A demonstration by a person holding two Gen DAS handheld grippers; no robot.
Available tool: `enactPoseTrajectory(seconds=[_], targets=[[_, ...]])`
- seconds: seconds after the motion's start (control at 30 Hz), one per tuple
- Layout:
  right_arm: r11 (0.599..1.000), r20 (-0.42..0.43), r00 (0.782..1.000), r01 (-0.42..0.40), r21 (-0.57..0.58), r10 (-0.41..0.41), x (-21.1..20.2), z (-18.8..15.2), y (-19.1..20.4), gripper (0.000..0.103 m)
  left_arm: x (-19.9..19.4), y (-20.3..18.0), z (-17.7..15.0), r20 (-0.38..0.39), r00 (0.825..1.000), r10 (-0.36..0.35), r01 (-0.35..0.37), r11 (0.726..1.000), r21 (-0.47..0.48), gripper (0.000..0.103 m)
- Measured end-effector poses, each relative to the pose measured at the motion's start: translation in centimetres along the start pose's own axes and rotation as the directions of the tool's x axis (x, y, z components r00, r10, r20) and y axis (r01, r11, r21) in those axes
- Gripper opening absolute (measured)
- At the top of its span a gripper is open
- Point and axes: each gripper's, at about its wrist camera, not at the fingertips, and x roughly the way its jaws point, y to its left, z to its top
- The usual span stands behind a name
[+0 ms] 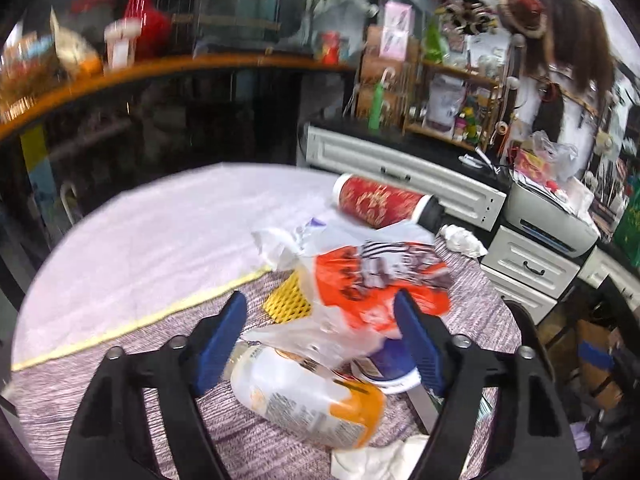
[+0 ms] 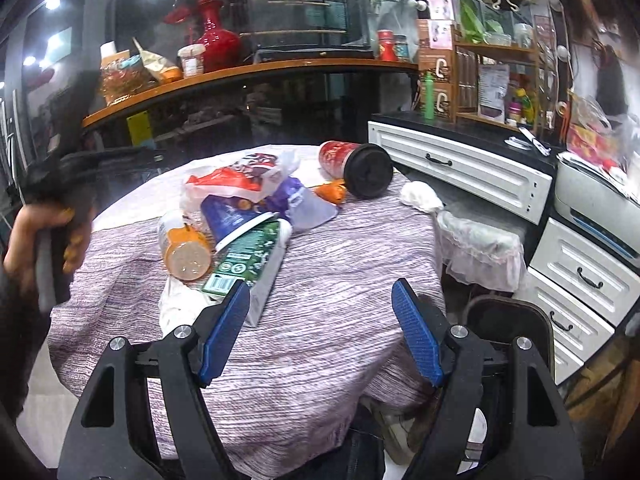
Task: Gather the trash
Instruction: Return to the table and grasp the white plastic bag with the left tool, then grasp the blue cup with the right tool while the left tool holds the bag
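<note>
A heap of trash lies on the round table with the purple cloth (image 2: pixel 320 280). It holds an orange and white plastic bag (image 1: pixel 376 280) (image 2: pixel 228 180), a lying orange-bottomed bottle (image 1: pixel 304 396) (image 2: pixel 182 244), a green and white box (image 2: pixel 252 260), a blue pouch (image 2: pixel 228 216) and white tissue (image 1: pixel 380 460). A red can with a black lid (image 1: pixel 380 200) (image 2: pixel 356 168) lies at the far side. My left gripper (image 1: pixel 320 336) is open, low over the bag and bottle. My right gripper (image 2: pixel 320 328) is open and empty, above the table's near edge.
A crumpled white tissue (image 2: pixel 420 196) lies at the table's right edge. White drawer cabinets (image 2: pixel 460 168) and a printer (image 2: pixel 592 200) stand to the right. A lace-covered stool (image 2: pixel 480 240) sits beside the table. A cluttered orange shelf (image 2: pixel 248 76) runs behind.
</note>
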Motion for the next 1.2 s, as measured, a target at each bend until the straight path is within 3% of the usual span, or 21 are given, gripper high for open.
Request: enactPoseTrajectory(seconds=[0.17, 0.27, 0.4, 0.47, 0.53, 0.6, 0.7, 0.97, 1.2], targets=[[1.0, -0.004, 1.0, 0.019, -0.016, -0.019, 0.2, -0.2, 0.5, 0.073, 3.6, 2.6, 0.7, -0.072, 0.986, -0.148, 0.139, 0.983, -0.122, 0.061], [0.999, -0.011, 0.999, 0.035, -0.005, -0.035, 0.4, -0.3, 0.1, 0.073, 5.6, 3.4, 0.3, -0.143, 0.953, -0.267, 0.239, 0.953, -0.189, 0.055], [0.999, -0.025, 0.998, 0.049, -0.004, -0.05, 1.1, -0.5, -0.1, 0.073, 6.5, 3.7, 0.0, -0.151, 0.919, -0.363, 0.321, 0.915, -0.244, 0.044], [0.999, -0.033, 0.998, 0.048, -0.005, -0.048, 1.5, -0.5, 0.0, 0.073, 6.6, 3.8, -0.1, -0.155, 0.912, -0.379, 0.336, 0.909, -0.245, 0.037], [0.999, -0.039, 0.998, 0.043, -0.006, -0.043, 1.9, -0.5, 0.2, 0.073, 6.5, 3.6, -0.1, -0.152, 0.904, -0.399, 0.356, 0.901, -0.247, 0.016], [0.999, -0.047, 0.998, 0.034, 0.0, -0.033, 2.5, -0.4, 0.3, 0.073, 6.4, 3.8, 0.1, -0.14, 0.908, -0.395, 0.355, 0.903, -0.242, 0.006], [1.0, -0.062, 0.998, 0.012, 0.022, -0.01, 3.6, 0.0, 0.6, 0.073, 5.7, 3.7, 0.7, -0.097, 0.912, -0.398, 0.369, 0.902, -0.226, 0.002], [0.995, -0.067, 0.995, -0.064, 0.073, 0.069, 6.1, 2.1, 2.8, 0.073, 1.2, 2.7, 3.5, 0.09, 0.951, -0.297, 0.308, 0.939, -0.154, 0.001], [0.991, -0.069, 0.991, -0.121, -0.057, 0.117, 8.5, 4.5, 6.3, 0.073, -2.0, 2.3, 4.9, 0.177, 0.963, -0.205, 0.225, 0.969, -0.098, 0.002]])
